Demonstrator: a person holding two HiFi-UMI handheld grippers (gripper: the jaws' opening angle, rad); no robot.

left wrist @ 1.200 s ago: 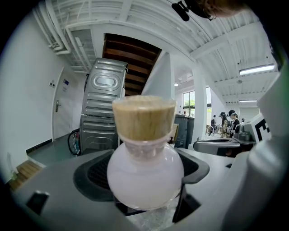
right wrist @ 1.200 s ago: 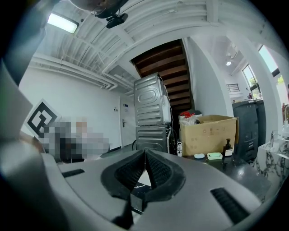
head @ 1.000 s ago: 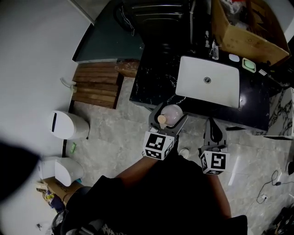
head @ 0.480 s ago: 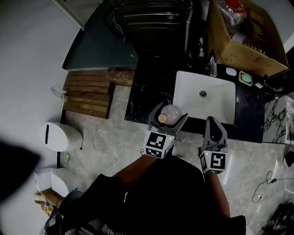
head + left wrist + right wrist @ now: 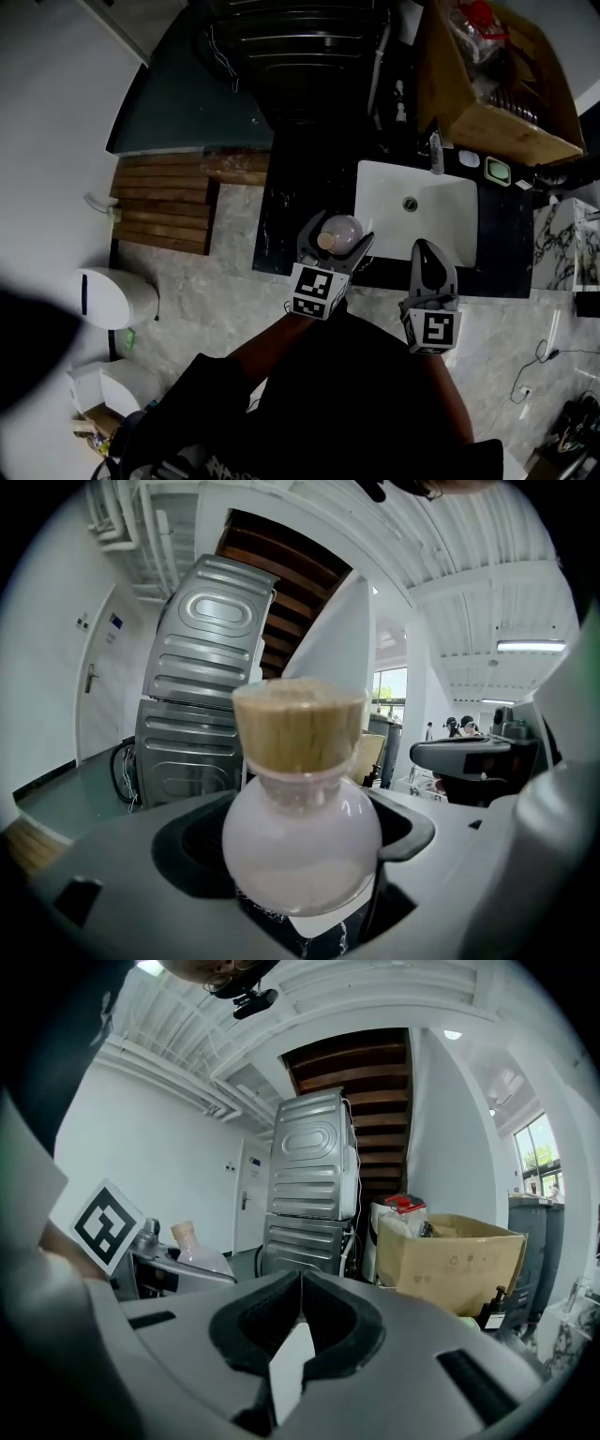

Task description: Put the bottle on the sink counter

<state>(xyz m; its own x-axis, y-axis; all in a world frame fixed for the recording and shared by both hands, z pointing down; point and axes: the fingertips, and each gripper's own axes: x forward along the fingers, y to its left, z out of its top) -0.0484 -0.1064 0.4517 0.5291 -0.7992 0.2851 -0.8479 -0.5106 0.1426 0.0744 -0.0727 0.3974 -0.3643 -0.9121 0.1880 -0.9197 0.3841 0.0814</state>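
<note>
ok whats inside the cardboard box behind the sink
The brown cardboard box shows crumpled clear plastic bags with a red item on top; whatever lies beneath them is covered.

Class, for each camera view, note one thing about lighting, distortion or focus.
Head view: dim, corners darkened, the white sink brightest. Left gripper view: fisheye bends straight lines; the bottle, very close, looks slightly soft. Right gripper view: fisheye too, brightly lit, window glowing at right.

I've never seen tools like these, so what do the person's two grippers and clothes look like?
The left gripper and right gripper are grey plastic, tapering to two jaws with dark padded insides. Each carries a white cube with black square markers. The person wears a black top.
</note>
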